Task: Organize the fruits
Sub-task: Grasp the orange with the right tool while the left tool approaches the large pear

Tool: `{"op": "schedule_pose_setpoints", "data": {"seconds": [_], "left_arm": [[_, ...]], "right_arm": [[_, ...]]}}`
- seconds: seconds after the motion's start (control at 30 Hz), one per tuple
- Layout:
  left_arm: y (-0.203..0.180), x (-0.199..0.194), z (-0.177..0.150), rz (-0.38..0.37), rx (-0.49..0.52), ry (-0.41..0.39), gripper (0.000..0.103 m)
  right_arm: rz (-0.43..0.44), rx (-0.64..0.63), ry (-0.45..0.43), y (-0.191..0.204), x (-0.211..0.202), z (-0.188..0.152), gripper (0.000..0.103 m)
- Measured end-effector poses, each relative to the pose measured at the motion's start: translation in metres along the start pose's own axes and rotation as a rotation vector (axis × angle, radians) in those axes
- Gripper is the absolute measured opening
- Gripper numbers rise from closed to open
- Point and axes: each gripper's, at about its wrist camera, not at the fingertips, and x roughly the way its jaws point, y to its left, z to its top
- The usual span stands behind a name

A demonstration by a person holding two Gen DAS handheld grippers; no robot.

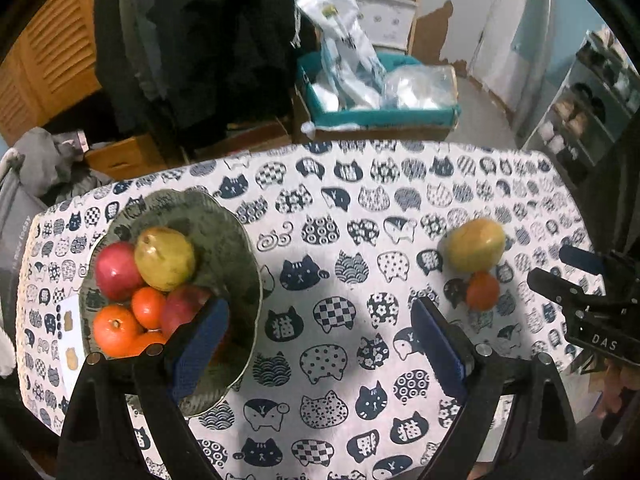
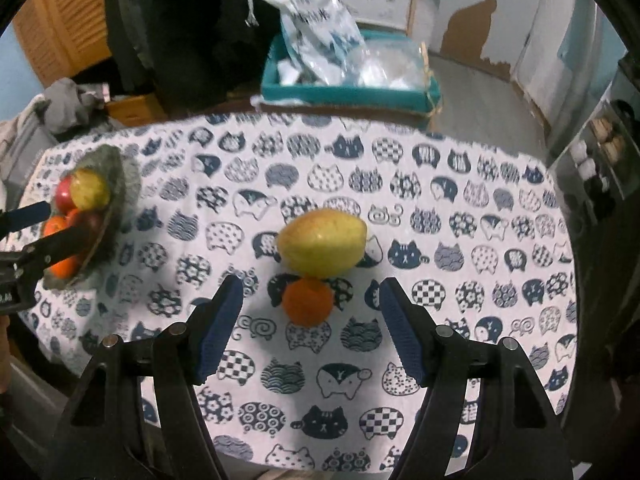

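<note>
Left wrist view: left gripper [image 1: 320, 344] jaws wide apart, nothing betw. them, over the cloth [image 1: 320, 240]. Bowl [image 1: 240, 248] at left holds 1 mango [image 1: 164, 258], 2 apples [image 1: 116, 270], 3 oranges [image 1: 116, 330]. Loose at right: 1 mango [image 1: 474, 245] touching 1 orange [image 1: 483, 290].

Right wrist view: right gripper [image 2: 310, 328] jaws apart, empty, loose orange [image 2: 308, 301] just ahead betw. the pads, mango [image 2: 322, 242] touching behind it. Bowl [image 2: 120, 184] far left.
</note>
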Motion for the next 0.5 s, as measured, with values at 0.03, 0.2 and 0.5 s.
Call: {"op": "schedule_pose_setpoints", "data": {"seconds": [0.03, 0.2, 0.5], "left_arm": [[-0.002, 0.006, -0.001, 0.003, 0.007, 0.010, 0.094], [-0.009, 0.030, -0.005, 0.001, 0.019, 0.048, 0.094], [-0.013, 0.064, -0.012, -0.001, 0.013, 0.108, 0.094]], "right_arm": [[0.002, 0.007, 0.014, -0.001, 0.008, -0.001, 0.072], [0.022, 0.035, 0.067, -0.004, 0.043, -0.007, 0.072], [0.055, 0.066, 0.133, -0.002, 0.086, -0.020, 0.070]]}}
